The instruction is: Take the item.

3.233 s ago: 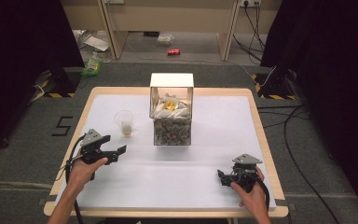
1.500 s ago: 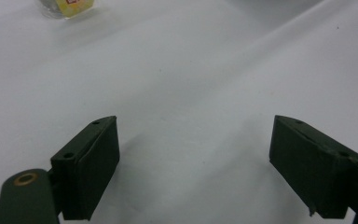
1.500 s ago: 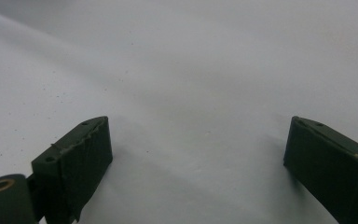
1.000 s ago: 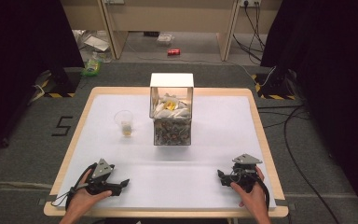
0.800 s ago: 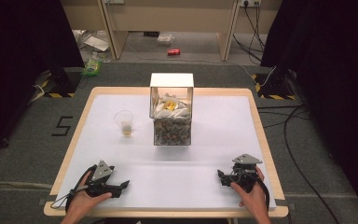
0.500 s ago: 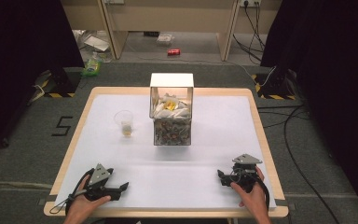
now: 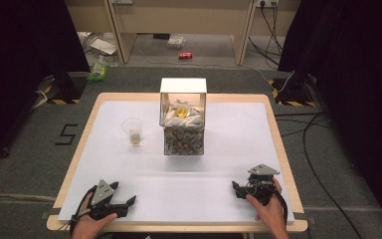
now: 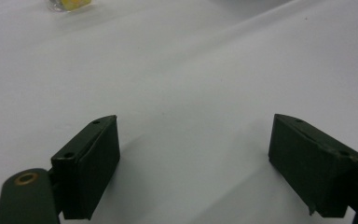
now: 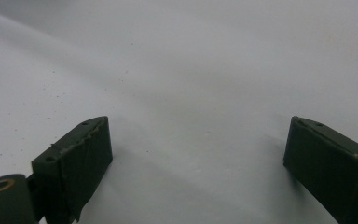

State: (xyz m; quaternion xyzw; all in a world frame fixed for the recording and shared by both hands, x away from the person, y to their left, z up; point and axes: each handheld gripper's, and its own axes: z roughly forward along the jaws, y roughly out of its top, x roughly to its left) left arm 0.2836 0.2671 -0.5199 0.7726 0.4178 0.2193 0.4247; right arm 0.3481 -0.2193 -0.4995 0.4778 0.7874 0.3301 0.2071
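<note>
Both grippers rested low at the near edge of the white table [image 7: 229,179] — the left gripper [image 7: 131,201] at the left corner, the right gripper [image 7: 235,188] at the right, each with jaws spread wide over bare surface, holding nothing. A clear box [image 7: 183,124] stood mid-table, a small plastic cup [image 7: 132,131] just to its left — well apart from both.

White-topped desk with three kinds of things on it

The desk [image 7: 238,124] has a wooden rim; a clear box [image 7: 183,119] stands mid-desk, a plastic cup [image 7: 132,131] just left of it, and two grippers rest near the front edge.
</note>
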